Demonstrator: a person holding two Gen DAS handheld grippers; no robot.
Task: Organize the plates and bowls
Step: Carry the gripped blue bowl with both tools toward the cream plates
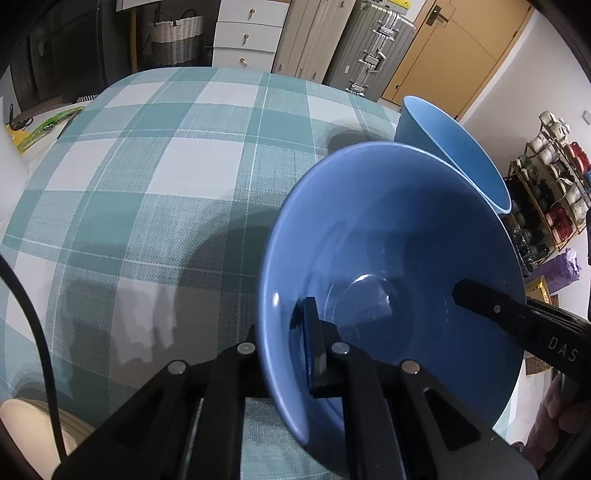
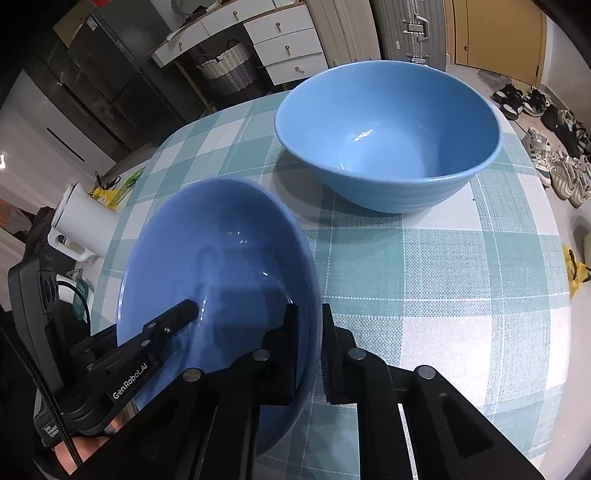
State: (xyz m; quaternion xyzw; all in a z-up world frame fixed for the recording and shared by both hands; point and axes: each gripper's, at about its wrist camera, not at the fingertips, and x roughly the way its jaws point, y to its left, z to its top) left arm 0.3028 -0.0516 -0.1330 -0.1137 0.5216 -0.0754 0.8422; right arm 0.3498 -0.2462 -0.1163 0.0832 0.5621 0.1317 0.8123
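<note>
A darker blue bowl [image 1: 388,240] [image 2: 214,251] is held between both grippers over the teal plaid tablecloth [image 1: 166,166] [image 2: 443,277]. My left gripper [image 1: 284,332] is shut on its left rim, one finger inside and one outside. My right gripper [image 2: 310,314] is shut on the opposite rim in the same way. Each view shows the other gripper across the bowl: the right gripper [image 1: 476,295] and the left gripper [image 2: 184,310]. A lighter blue, deeper bowl [image 1: 454,147] [image 2: 388,129] stands upright just beyond it. I cannot tell whether the held bowl touches the cloth.
A white cylindrical jug [image 2: 81,221] and a black power strip [image 2: 40,295] sit off the table's left edge. A cream round object [image 1: 22,417] lies near the front left. Behind the table are a woven basket [image 1: 177,37], white drawers [image 1: 247,33] and a suitcase [image 1: 373,48]. Shoes [image 2: 554,162] lie at the right.
</note>
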